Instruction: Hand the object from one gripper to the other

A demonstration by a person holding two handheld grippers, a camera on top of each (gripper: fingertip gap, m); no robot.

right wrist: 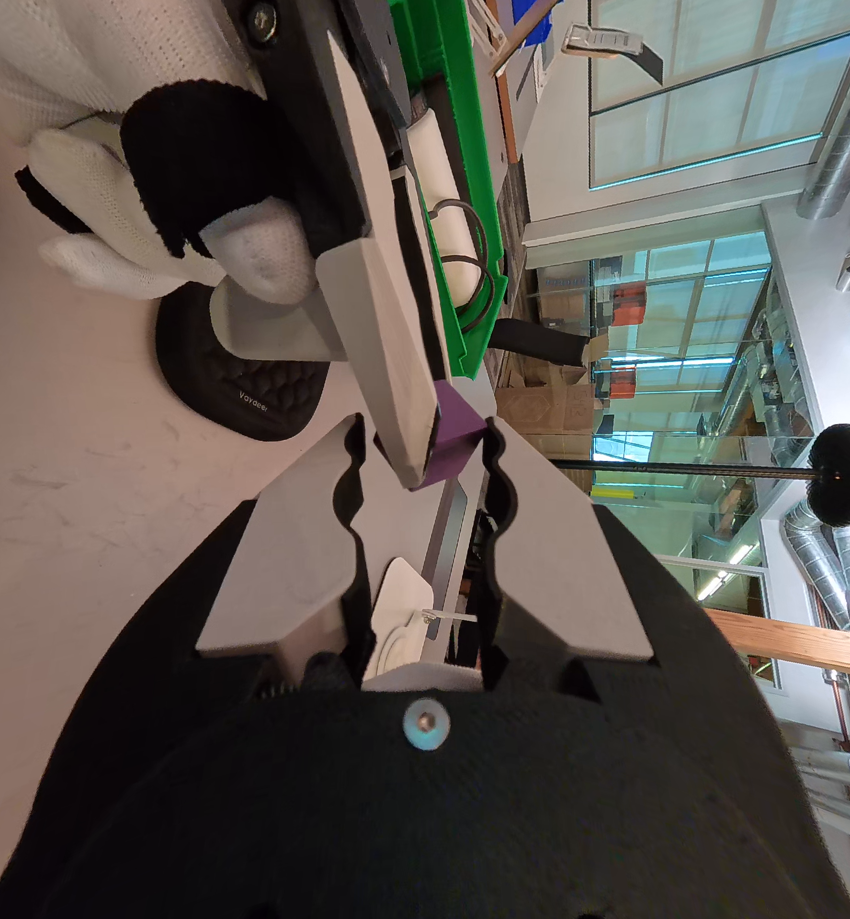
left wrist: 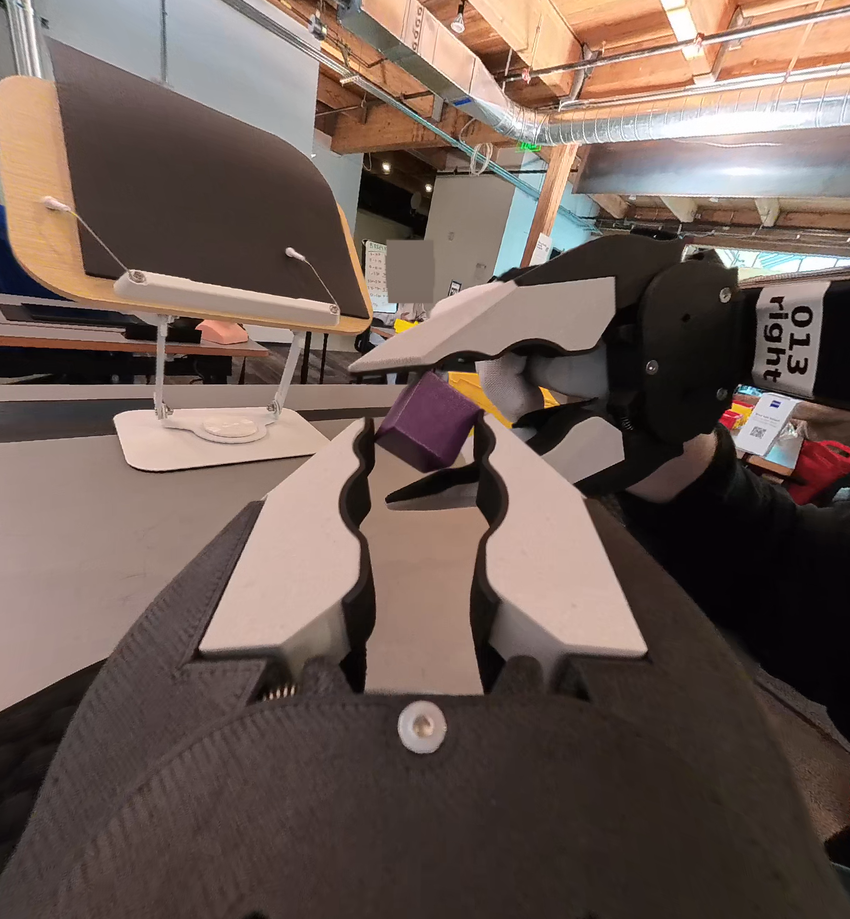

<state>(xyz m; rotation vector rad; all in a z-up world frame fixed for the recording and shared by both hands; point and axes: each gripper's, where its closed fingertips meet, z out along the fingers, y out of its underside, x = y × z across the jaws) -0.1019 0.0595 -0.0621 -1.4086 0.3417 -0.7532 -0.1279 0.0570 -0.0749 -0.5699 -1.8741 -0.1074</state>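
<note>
A small purple cube is held in the air above the table, tilted, between the fingertips of my left gripper, which is shut on it. My right gripper comes in from the right with one finger above the cube and one below. In the right wrist view, my right gripper stands open closely around the cube. Its right finger touches the cube and a thin gap shows at its left finger. A finger of the left gripper covers part of the cube.
A book stand on a white base stands on the grey table to the left. A black padded rest lies on the table. A green tray sits at the table's edge. A white-gloved hand works the right gripper. The grippers are tip to tip, or close to it. From either gripper's tips it is about 15 centimeters to the black padded rest.
</note>
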